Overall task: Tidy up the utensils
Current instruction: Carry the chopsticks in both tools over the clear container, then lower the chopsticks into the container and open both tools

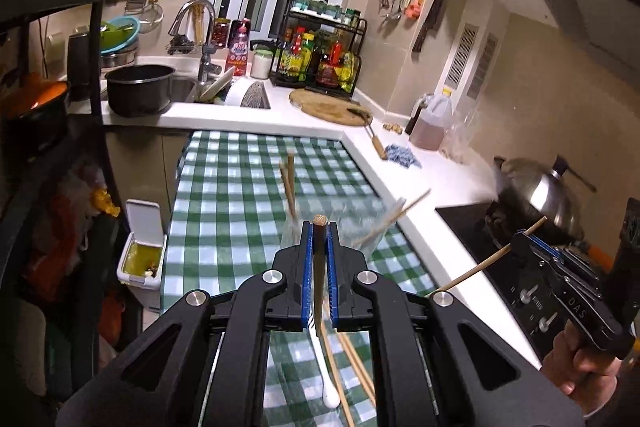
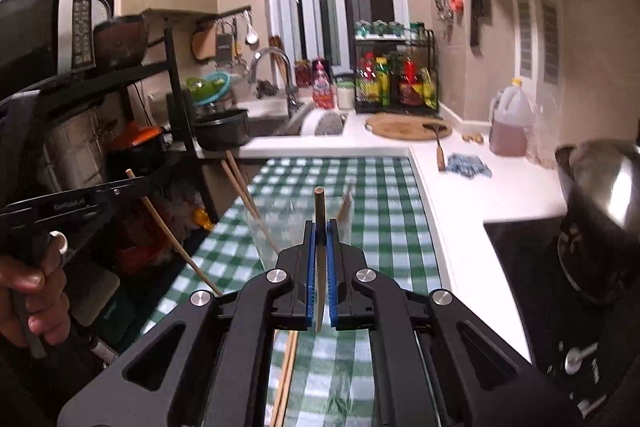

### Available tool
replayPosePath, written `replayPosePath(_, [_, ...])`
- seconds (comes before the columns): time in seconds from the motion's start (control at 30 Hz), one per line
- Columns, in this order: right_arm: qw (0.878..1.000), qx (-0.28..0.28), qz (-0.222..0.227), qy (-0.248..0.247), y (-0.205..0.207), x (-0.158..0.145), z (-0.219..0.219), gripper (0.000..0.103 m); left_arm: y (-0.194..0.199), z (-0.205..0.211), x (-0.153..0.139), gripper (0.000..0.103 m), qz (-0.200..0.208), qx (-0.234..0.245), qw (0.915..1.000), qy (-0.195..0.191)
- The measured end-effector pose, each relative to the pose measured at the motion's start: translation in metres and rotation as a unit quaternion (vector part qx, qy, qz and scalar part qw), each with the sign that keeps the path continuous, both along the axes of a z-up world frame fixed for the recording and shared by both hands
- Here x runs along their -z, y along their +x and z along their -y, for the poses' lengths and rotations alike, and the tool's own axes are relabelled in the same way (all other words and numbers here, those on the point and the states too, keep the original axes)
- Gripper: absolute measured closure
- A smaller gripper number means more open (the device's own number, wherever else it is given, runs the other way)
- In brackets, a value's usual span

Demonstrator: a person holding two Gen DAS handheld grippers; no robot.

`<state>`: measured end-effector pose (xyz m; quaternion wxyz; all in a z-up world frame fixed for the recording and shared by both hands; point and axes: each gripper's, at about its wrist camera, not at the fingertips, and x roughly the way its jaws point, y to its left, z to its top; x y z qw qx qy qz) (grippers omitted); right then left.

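My left gripper [image 1: 319, 227] is shut on a wooden chopstick [image 1: 319, 267] that stands upright between the blue pads. My right gripper [image 2: 320, 227] is shut on another chopstick [image 2: 319, 211]. Both hang above a clear glass cup [image 1: 344, 227] on the green checked tablecloth [image 1: 224, 195]; the cup [image 2: 276, 227] holds several chopsticks [image 1: 289, 183]. More chopsticks [image 1: 352, 363] and a white spoon [image 1: 328, 387] lie on the cloth under my left gripper. The right gripper shows in the left wrist view [image 1: 520, 239], the left one in the right wrist view [image 2: 136, 183].
A white counter [image 1: 400, 163] runs along the right with a cutting board [image 1: 328, 105], oil jug [image 1: 432, 123], blue cloth [image 1: 402, 155] and a wok with lid [image 1: 536, 191] on the stove. Sink and pot [image 1: 138, 87] sit behind. A bin [image 1: 144, 251] and dark shelf stand on the left.
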<state>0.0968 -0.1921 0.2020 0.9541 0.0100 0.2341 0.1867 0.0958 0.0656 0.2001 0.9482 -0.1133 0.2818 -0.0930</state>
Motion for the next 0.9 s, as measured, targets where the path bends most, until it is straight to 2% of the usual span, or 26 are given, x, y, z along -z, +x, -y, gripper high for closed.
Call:
replayPosePath(0.13, [1.000,-0.012,0.023,0.017,0.015,-0.036,-0.001,0.098,0.014,-0.006,-0.036,0.096,0.026,0.007,0.9996,-0.006])
replayPosePath(0.23, [0.998,-0.010,0.056,0.022,0.029,-0.065,-0.004,0.098,0.023,-0.005,-0.064,0.096,0.058,0.009,0.9983,-0.006])
replayPosePath(0.37, [0.997,-0.009,0.078,0.026,0.053,-0.081,-0.014,0.098,0.042,0.001,-0.084,0.096,0.089,0.005,0.9960,0.003])
replayPosePath(0.47, [0.997,-0.004,0.077,0.024,0.077,-0.073,-0.023,0.098,0.065,0.008,-0.077,0.096,0.082,0.008,0.9966,0.007])
replayPosePath(0.63, [0.998,-0.017,0.055,0.007,0.111,-0.044,-0.043,0.098,0.097,0.019,-0.043,0.096,0.042,0.018,0.9988,0.018])
replayPosePath(0.9, [1.000,-0.026,-0.007,-0.008,0.146,0.008,-0.051,0.098,0.127,0.029,0.004,0.096,-0.007,0.024,0.9990,0.038])
